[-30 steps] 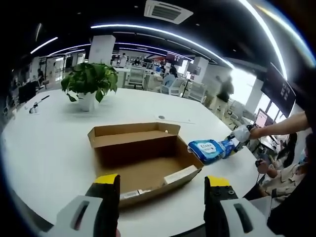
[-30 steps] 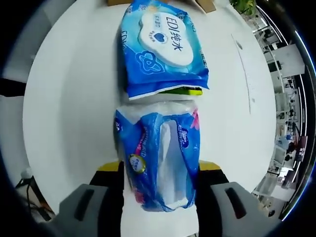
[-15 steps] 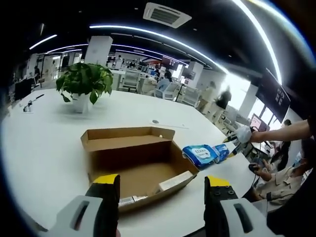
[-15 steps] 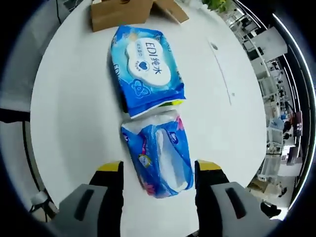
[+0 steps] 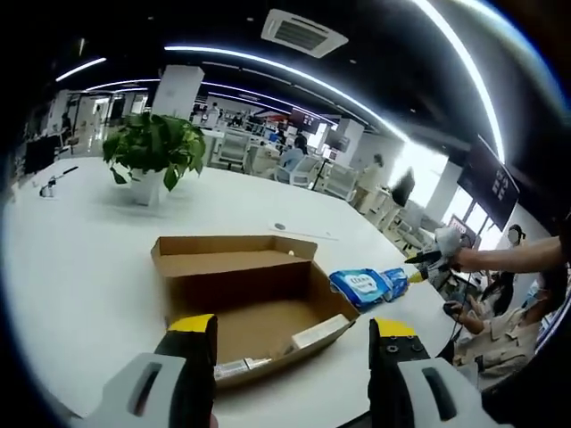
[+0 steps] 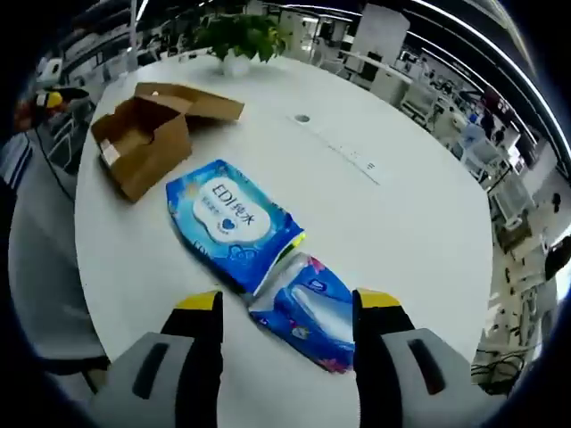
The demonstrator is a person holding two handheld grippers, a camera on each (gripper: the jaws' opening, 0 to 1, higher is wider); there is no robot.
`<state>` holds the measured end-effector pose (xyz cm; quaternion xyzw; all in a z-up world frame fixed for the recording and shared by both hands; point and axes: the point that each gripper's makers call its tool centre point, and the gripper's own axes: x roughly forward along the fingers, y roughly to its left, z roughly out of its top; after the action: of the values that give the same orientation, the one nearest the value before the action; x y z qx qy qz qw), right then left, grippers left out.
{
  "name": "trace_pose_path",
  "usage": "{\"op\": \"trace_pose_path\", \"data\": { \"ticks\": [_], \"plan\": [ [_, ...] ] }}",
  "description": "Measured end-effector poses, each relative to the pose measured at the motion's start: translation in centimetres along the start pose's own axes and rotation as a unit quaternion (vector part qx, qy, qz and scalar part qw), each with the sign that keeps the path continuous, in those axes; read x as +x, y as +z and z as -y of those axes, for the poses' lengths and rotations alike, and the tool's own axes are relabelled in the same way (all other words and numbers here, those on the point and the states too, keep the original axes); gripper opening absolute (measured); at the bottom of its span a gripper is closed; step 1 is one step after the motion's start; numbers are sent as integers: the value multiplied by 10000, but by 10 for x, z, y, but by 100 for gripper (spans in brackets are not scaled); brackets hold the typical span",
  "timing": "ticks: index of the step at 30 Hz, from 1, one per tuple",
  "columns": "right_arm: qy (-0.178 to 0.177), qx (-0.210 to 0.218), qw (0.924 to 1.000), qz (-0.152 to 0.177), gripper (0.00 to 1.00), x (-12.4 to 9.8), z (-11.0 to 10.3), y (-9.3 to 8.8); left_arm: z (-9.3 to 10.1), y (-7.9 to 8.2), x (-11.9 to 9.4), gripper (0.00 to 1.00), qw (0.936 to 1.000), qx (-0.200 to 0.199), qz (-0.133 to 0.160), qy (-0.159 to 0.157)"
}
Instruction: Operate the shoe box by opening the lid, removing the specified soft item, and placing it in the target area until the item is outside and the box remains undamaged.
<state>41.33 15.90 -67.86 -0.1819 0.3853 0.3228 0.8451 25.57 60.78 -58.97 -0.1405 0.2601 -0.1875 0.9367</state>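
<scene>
An open cardboard shoe box (image 5: 250,285) lies on the white table (image 5: 80,259), its lid flap folded back. My left gripper (image 5: 293,330) hovers open just short of the box's near side, holding nothing. To the right of the box lie a blue wet-wipes pack (image 5: 361,287) and a blue soft tissue pack (image 5: 395,283). In the right gripper view the tissue pack (image 6: 312,312) rests on the table against the wipes pack (image 6: 227,223), and the box (image 6: 147,134) sits farther off. My right gripper (image 6: 287,301) is open above the tissue pack, its jaws wide of it.
A potted plant (image 5: 156,147) stands at the table's far side, also seen as the plant (image 6: 236,36). A gloved hand (image 5: 439,242) holds the right gripper at the table's right edge. People sit beyond that edge (image 5: 508,312). Office desks and chairs fill the background.
The right gripper has let go of the tissue pack and drawn back and up, leaving it on the table against the wipes pack. The left gripper has hardly moved.
</scene>
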Motion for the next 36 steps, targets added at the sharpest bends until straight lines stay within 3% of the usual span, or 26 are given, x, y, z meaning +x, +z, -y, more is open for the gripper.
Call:
{"op": "trace_pose_path", "data": {
  "ticks": [3, 8, 17, 24, 36],
  "plan": [
    [-15, 513, 9983, 266, 55, -3, -6, 6, -3, 0, -1, 70, 10000, -18, 9, -18],
    [-21, 691, 9969, 386, 56, -5, -20, 11, -6, -1, -2, 70, 10000, -13, -5, -47],
    [289, 968, 9921, 739, 58, 6, -66, 41, -10, 1, -5, 70, 10000, -3, 36, -73],
    [694, 675, 9925, 750, 58, 20, -114, 63, -21, 3, -15, 70, 9999, -45, 129, -6],
    [1501, 166, 9855, 777, 58, 53, -207, 111, -34, -7, -26, 71, 9998, -120, 129, 30]
  ]
}}
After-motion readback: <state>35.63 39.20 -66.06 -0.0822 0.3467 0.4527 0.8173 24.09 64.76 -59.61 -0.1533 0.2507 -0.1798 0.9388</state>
